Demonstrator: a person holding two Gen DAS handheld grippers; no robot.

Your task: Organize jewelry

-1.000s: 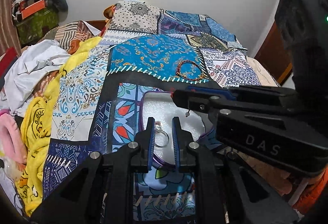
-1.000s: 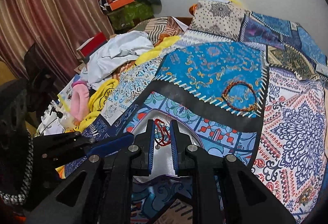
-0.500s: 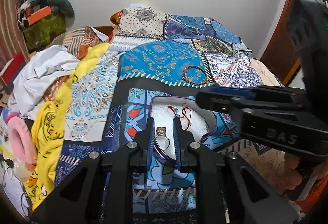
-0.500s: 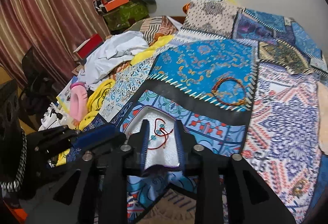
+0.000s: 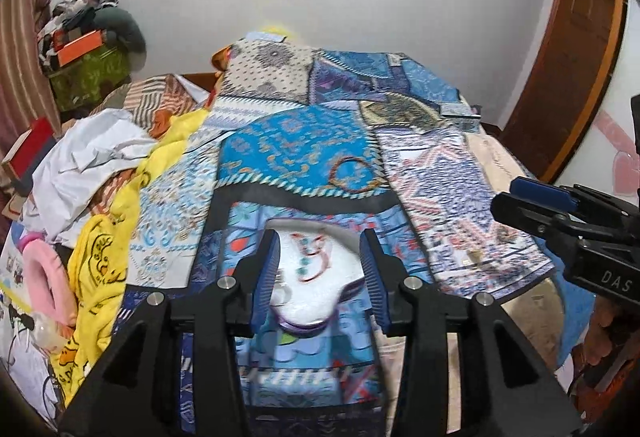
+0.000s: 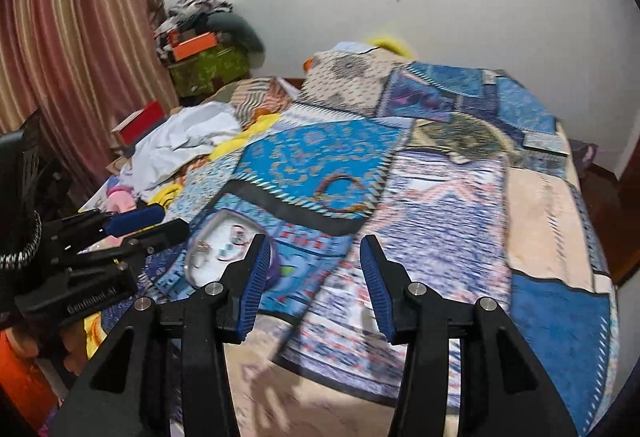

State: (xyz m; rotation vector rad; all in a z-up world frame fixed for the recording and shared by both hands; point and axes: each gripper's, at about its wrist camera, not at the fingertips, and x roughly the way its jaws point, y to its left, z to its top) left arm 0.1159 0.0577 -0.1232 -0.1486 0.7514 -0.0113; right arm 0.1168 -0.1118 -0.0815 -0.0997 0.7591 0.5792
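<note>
Item 1. Left tongs (image 5: 320, 277): spread wide and carrying nothing, hovering above the near edge of the bed (image 5: 492, 165), directly over the tray.

Item 2. Right tongs (image 6: 312, 281): likewise spread wide and carrying nothing, held over the near edge of the bed, to the right of the tray.

Item 3. Tray (image 5: 308, 317): white, shallow, purple-rimmed, lying on the patterned bedspread (image 5: 448, 197) close to the near edge of the bed. It serves as the collecting dish.

Item 4. Red cord bracelet (image 5: 314, 257): lies coiled inside the tray, toward its far side, with small beads showing; blurred.

Item 5. Ring (image 5: 285, 291): a clear or silver loop inside the tray at its near left, beside the inner face of the left tongs' left finger; detail too blurred to settle.

Item 6. Beaded bracelet (image 5: 354, 175): a reddish-brown loop lying flat on the blue panel of the bedspread, toward the middle of the bed, beyond the tray and well apart from it. Not yet in the tray.

Item 7. Small gold-toned pieces (image 5: 474, 256): on the pale patterned panel near the right edge of the bed; too small and blurred to name.

Step in hand, as judged: two pieces are deposited and both tongs are free between picks.

Next move, as judged: a reach toward the middle of the bed for the beaded bracelet. It lies flat on soft cloth, so one finger must get under or inside the loop without pinching the bedspread, then carry it to the tray.
</note>
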